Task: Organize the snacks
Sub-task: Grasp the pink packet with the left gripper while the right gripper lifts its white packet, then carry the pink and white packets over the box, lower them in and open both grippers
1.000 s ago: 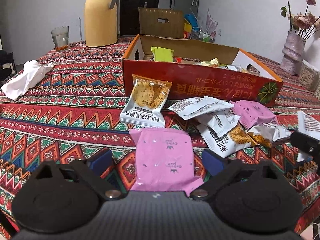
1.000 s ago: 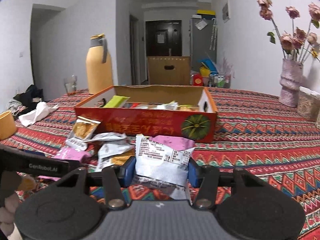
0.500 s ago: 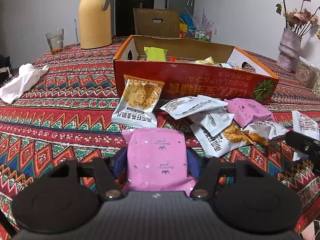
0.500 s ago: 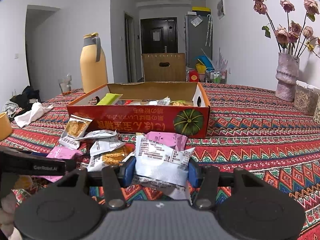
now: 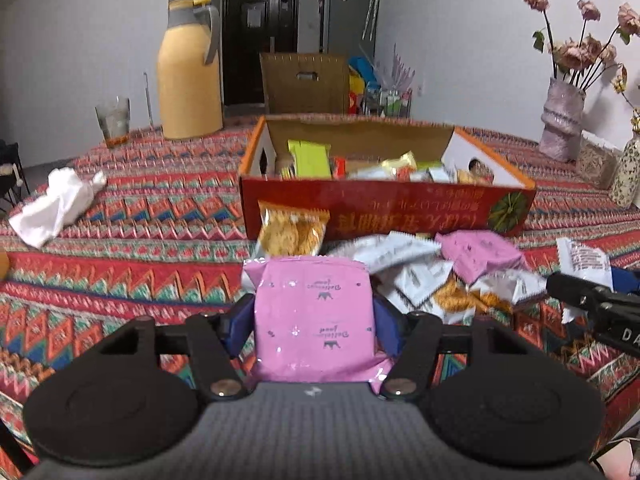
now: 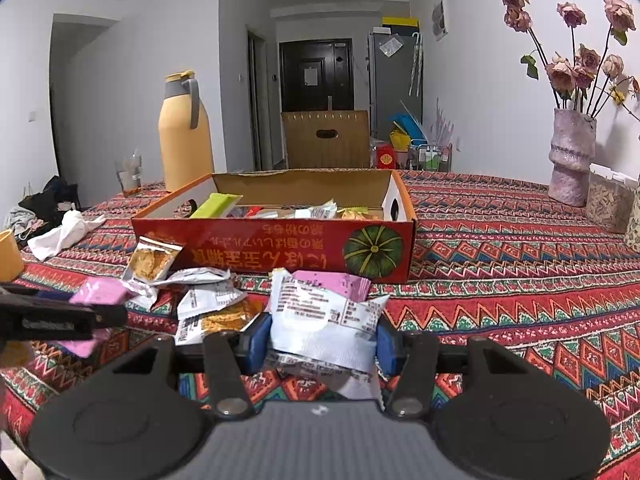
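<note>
My left gripper [image 5: 314, 322] is shut on a pink snack packet [image 5: 314, 312] and holds it above the table, in front of the red snack box [image 5: 384, 210]. My right gripper [image 6: 322, 338] is shut on a white snack packet [image 6: 324, 320], also lifted, in front of the box [image 6: 276, 246]. Several loose packets lie between grippers and box: a cracker packet [image 5: 292, 230], white packets [image 5: 404, 256] and another pink packet [image 5: 478, 250]. The box holds several snacks, among them a green packet [image 5: 310, 158].
A yellow thermos [image 5: 190, 70] and a glass [image 5: 113, 120] stand at the back left. A white cloth [image 5: 56, 206] lies on the left. A vase of dried flowers [image 6: 572, 156] stands at the right. The patterned tablecloth [image 6: 520, 280] covers the table.
My left gripper closed on the pink packet and lifted it off the table. My right gripper kept hold of the white packet and rose slightly.
</note>
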The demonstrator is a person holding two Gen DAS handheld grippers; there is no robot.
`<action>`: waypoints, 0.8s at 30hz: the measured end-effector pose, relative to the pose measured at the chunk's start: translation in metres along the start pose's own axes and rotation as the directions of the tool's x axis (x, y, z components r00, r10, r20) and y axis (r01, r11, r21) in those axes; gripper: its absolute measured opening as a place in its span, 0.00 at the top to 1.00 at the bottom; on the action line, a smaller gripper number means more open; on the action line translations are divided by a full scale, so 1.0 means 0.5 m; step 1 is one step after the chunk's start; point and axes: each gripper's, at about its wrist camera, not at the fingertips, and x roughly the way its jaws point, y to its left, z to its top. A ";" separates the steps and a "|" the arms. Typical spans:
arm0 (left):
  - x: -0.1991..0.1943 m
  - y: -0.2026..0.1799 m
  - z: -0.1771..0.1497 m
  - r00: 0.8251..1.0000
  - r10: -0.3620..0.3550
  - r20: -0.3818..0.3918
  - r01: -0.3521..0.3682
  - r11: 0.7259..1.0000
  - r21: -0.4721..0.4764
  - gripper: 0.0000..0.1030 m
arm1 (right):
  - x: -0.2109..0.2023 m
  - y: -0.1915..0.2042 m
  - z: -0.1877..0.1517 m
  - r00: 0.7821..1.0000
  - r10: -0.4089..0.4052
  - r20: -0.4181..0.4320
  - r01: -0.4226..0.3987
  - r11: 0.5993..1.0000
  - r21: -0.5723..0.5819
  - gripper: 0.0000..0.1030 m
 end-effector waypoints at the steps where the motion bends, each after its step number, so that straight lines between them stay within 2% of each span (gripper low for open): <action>1: -0.004 0.000 0.005 1.000 0.002 0.010 -0.002 1.000 0.001 0.39 | 0.000 0.001 0.003 1.000 -0.001 0.003 0.001 1.000 -0.001 0.50; 13: -0.030 -0.026 0.093 0.989 -0.030 0.143 0.029 0.999 0.014 0.39 | 0.009 0.021 0.068 0.996 0.013 0.086 -0.011 1.000 -0.028 0.49; 24: 0.003 -0.059 0.167 0.979 -0.048 0.199 0.047 0.999 0.011 0.39 | 0.060 0.017 0.144 0.989 0.015 0.150 -0.010 0.999 -0.030 0.49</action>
